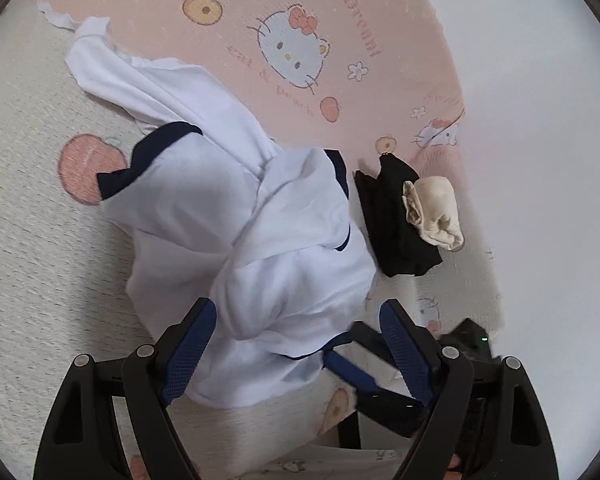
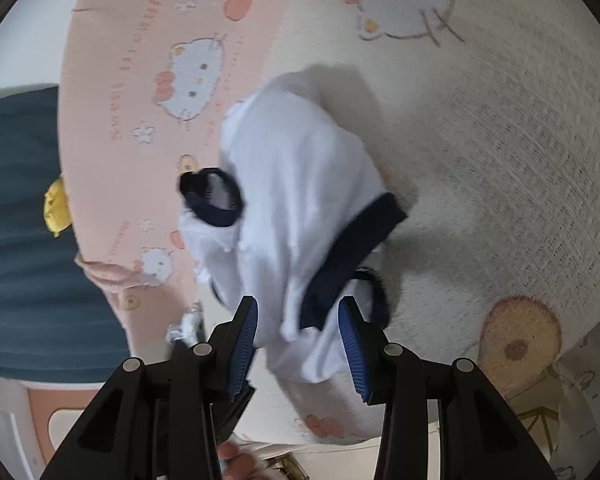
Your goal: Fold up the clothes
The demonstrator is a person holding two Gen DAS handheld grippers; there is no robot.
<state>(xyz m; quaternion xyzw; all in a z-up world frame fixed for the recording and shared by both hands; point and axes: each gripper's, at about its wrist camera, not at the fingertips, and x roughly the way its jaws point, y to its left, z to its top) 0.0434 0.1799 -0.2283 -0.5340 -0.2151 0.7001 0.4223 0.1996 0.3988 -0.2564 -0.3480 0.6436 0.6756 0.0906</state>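
**White shirt bunched on the bed as both tools close in**

A white shirt with navy trim lies crumpled near the middle of a bed, on a cream and pink cartoon-cat bedspread, not yet laid flat for folding. The left hand-held gripper stands with its blue pads wide apart and a fold of the shirt's near edge bulging between them; the pads do not appear to press on the cloth, so it reads as released. The right hand-held gripper is likewise parted, about half spread, straddling the shirt's lower end beside a navy band, with daylight between pads and fabric on at least one side. Both tools point down at the garment's near edge, probably to take two hold points there so the shirt can be lifted and spread out. Just beside the shirt, toward the wall, sits a folded black garment with a rolled beige cloth resting on it, seemingly set aside as finished so the bed's middle stays free for work.
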